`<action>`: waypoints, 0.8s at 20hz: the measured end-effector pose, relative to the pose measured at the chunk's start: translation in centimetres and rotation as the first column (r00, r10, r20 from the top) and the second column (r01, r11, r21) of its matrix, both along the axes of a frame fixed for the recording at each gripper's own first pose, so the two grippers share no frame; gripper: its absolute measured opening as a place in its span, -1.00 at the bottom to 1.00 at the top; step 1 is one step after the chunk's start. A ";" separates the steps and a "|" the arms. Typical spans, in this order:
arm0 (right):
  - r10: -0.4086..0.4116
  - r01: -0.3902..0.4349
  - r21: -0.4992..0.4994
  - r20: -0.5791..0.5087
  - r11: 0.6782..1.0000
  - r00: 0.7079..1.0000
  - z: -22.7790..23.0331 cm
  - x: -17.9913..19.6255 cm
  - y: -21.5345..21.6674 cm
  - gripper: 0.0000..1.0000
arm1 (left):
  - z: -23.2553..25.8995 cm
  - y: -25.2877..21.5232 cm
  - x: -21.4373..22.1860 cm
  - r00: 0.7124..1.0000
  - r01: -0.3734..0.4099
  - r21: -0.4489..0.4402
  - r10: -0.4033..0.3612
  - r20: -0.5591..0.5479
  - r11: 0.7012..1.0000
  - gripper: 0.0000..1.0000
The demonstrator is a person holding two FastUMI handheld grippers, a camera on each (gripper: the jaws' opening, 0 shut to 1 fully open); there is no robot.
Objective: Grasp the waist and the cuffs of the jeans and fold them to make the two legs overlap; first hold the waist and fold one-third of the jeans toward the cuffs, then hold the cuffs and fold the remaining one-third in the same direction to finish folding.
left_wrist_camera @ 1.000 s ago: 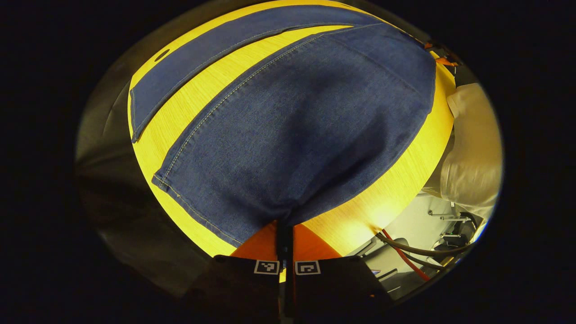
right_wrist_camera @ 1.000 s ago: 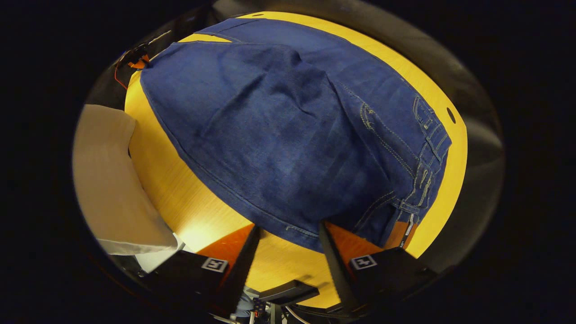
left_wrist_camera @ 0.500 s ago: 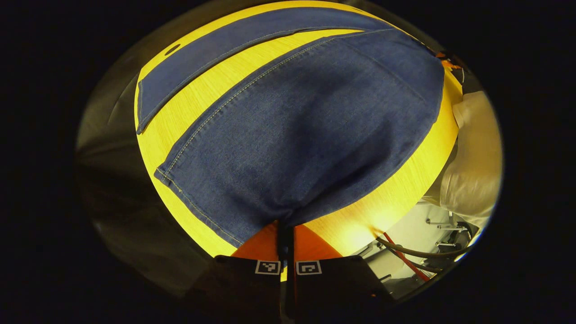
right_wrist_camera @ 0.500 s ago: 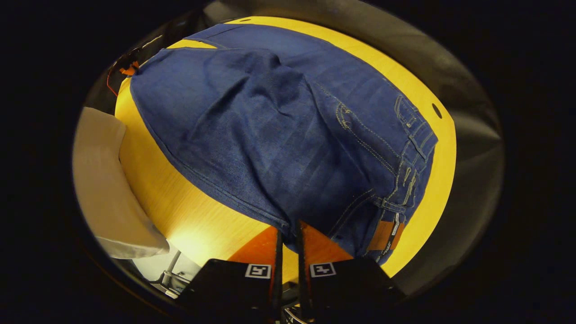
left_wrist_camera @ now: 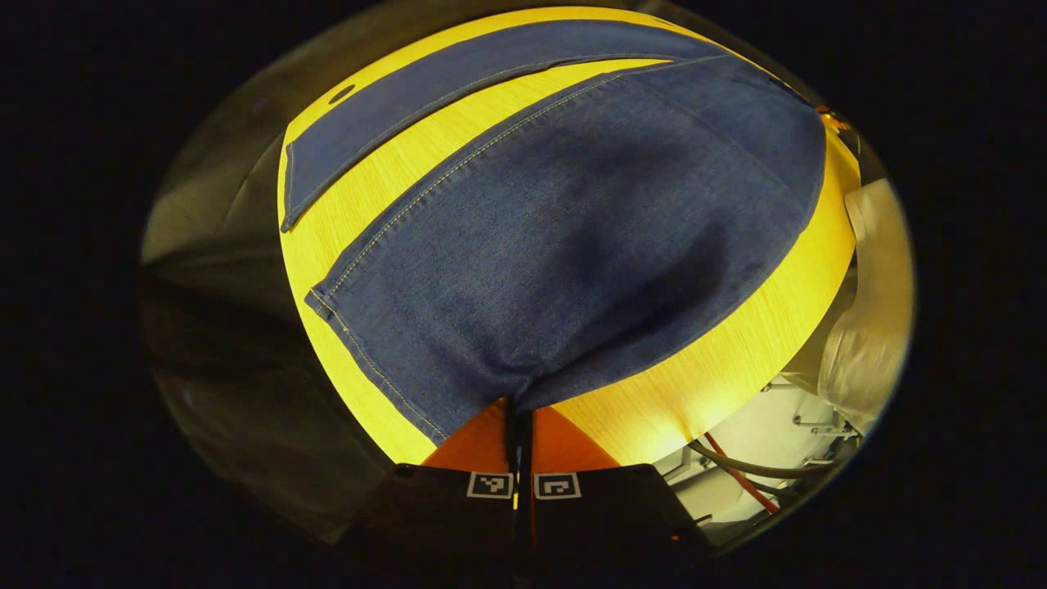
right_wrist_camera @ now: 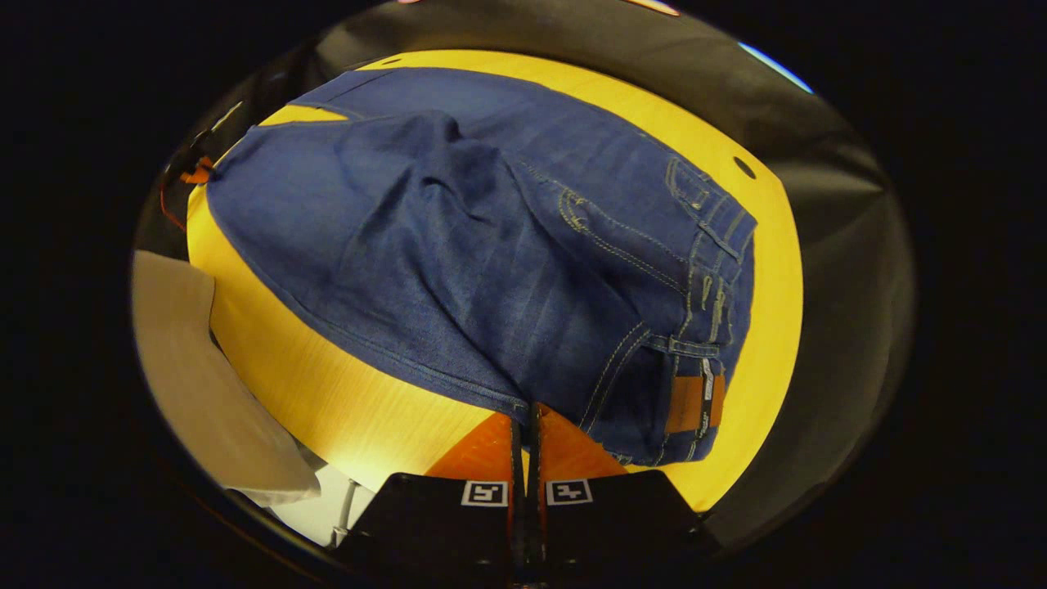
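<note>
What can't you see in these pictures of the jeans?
- Left gripper view: the left gripper jaws pinch the jeans; the nipped edge is hidden between them.
- Right gripper view: the table under the jeans is covered by denim.
- Right gripper view: the waist patch is too small to read.

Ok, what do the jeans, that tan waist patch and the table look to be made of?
The jeans look like blue denim, matte, with a woven grain and pale contrast stitching along the seams. The waist patch is tan and smooth, probably leather or an imitation; I cannot tell which. The table looks like light wood or a wood-look laminate with fine straight grain and a slight sheen.
</note>
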State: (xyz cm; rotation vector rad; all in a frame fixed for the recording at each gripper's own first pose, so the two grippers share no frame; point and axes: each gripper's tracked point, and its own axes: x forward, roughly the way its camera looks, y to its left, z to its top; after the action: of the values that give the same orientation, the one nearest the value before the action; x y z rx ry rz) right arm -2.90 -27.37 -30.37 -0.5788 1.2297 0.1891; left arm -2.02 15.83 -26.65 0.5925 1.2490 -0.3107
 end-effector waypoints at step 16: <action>-0.351 0.247 0.291 0.391 0.924 0.851 13.8 5.9 4.8 -0.94 | 11.4 -1.3 7.4 0.579 -0.334 -0.555 0.631 0.517 0.762 -1.00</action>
State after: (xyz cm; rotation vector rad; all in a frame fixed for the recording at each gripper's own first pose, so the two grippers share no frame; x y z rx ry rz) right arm 3.02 -22.57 -16.59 -0.1987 0.8267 -0.0659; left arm 5.40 14.58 -15.24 -0.0548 0.5390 0.1439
